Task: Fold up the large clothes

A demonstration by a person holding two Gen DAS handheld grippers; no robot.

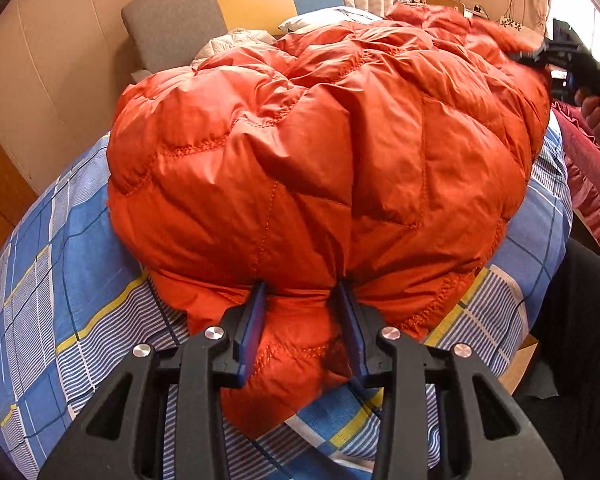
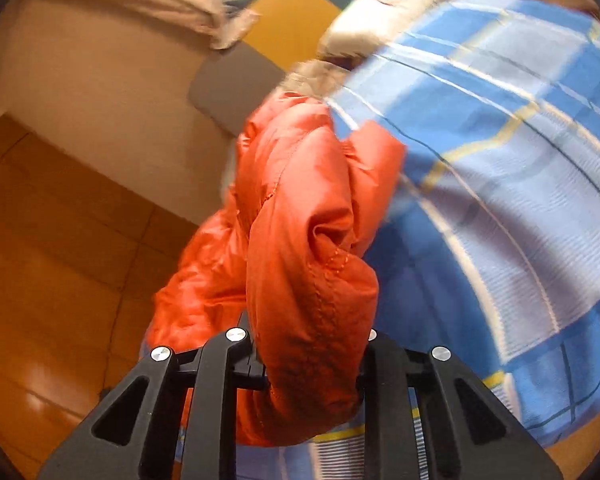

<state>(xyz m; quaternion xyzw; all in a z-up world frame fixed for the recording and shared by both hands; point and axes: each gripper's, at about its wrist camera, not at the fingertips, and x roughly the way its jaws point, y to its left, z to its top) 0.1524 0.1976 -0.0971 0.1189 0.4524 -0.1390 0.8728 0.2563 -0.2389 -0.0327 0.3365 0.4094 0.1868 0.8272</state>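
An orange quilted down jacket (image 1: 320, 152) lies puffed up on a bed with a blue plaid sheet (image 1: 60, 280). My left gripper (image 1: 302, 296) is shut on the jacket's near edge, blue pads pinching a fold of fabric. My right gripper (image 2: 308, 336) is shut on another part of the orange jacket (image 2: 308, 240), holding it lifted above the plaid sheet (image 2: 500, 200); the fabric covers its fingers. The right gripper also shows in the left wrist view (image 1: 560, 60) at the jacket's far right side.
A grey, yellow and blue headboard (image 1: 220, 12) stands behind the bed, with a white pillow (image 1: 324, 18) and pale bedding (image 1: 232, 42). A beige wall and wooden floor (image 2: 60, 260) lie left. A dark red cloth (image 1: 592, 184) sits at right.
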